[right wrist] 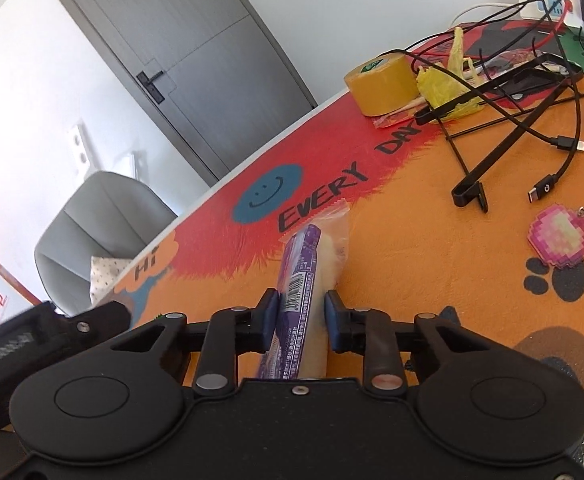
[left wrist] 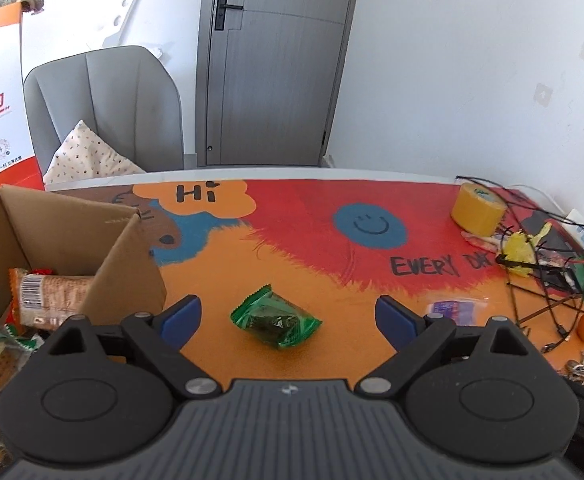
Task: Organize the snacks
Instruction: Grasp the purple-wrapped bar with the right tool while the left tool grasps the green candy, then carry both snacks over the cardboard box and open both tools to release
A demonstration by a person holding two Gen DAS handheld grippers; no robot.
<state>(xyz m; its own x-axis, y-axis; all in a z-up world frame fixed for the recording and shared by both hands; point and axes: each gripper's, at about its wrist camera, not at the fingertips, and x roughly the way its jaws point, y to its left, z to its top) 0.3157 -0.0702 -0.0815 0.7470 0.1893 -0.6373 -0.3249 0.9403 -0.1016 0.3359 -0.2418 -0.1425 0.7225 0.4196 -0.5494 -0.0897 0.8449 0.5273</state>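
Left tool (left wrist: 288, 318): matte black plastic body, with a grey ribbed panel at the middle and a small silver mark near the upper edge of this panel. Two large round black housings, each with a shallow circular disc on top. Black link arms with triangular cut-outs, joined by silver round pins. Blue pads (left wrist: 182, 316) on the inner faces of the fingers.

Right tool (right wrist: 300, 312): same black build, two round housings, silver pins, one small screw at centre, dark blue pads (right wrist: 268, 314) on short black fingers.
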